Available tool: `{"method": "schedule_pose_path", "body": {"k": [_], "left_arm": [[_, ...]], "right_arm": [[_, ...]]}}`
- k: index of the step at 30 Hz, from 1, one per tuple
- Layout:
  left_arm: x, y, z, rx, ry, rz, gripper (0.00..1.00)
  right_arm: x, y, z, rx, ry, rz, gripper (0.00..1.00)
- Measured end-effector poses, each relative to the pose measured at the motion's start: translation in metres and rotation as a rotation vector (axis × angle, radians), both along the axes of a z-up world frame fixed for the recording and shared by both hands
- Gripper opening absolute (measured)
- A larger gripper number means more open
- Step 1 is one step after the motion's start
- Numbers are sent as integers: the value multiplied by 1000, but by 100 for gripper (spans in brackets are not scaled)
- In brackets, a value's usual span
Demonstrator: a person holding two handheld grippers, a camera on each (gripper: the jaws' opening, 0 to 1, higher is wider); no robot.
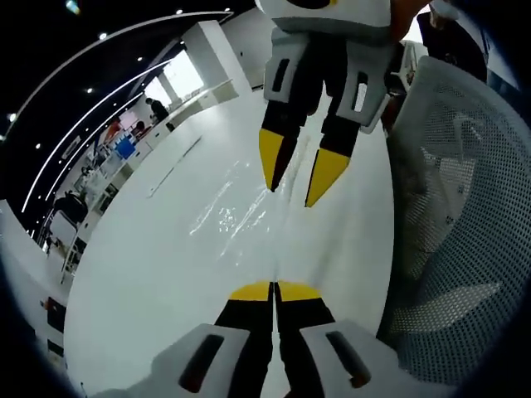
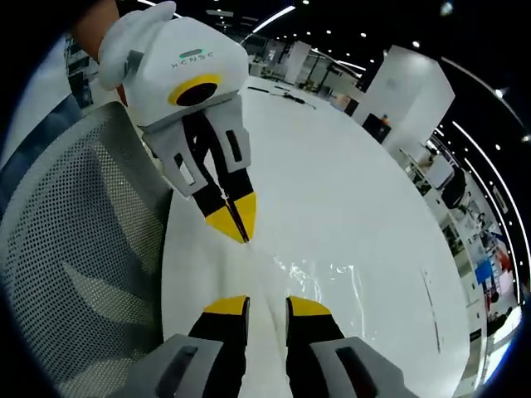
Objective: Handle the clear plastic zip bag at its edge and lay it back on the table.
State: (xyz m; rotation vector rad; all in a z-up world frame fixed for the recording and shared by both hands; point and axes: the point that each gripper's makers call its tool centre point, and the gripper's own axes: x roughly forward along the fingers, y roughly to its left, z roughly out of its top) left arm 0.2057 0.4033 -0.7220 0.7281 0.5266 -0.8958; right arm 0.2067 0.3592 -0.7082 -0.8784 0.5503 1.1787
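Observation:
The clear plastic zip bag (image 1: 236, 211) lies glinting on the white table (image 1: 158, 282). One edge of it rises in a ridge toward my left gripper (image 1: 274, 292), whose yellow-tipped jaws are pressed together on that edge. Facing it from the top of the left gripper view, my right gripper (image 1: 297, 178) stands open just over the far end of the same ridge. In the right gripper view the bag (image 2: 328, 278) spreads to the right of my right gripper (image 2: 267, 307), whose jaws are apart with film between them. The left gripper (image 2: 238, 222) is closed just beyond.
A grey mesh office chair (image 1: 456, 215) stands tight against the table edge, and appears again as the chair (image 2: 75, 240) on the left. The table (image 2: 357, 174) stretches far beyond the bag. Desks, shelves and people stand in the distant hall.

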Motion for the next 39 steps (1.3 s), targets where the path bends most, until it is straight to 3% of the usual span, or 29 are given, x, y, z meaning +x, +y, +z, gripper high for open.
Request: {"method": "schedule_pose_path", "body": {"k": [10,17,23,27,30,39], "left_arm": [[-2,-7,7,-12,-12,-16,0],[-2,-9,9,-6,-26,-29,0],[-2,-11,9,-12,-23,-33,0],[-2,-10,6,0,7,-34,0],[0,-9,6,-3,6,-30,6],[1,-5,1,9,15,-32,2]], "right_arm": [[-3,13,-6,-20,12,28,9],[-2,13,-6,-21,14,27,0],[-1,11,-9,-25,20,33,0],[-5,12,-10,-25,22,42,0],[-8,14,-11,-25,27,52,0],[-8,17,-9,-11,23,62,0]]}}
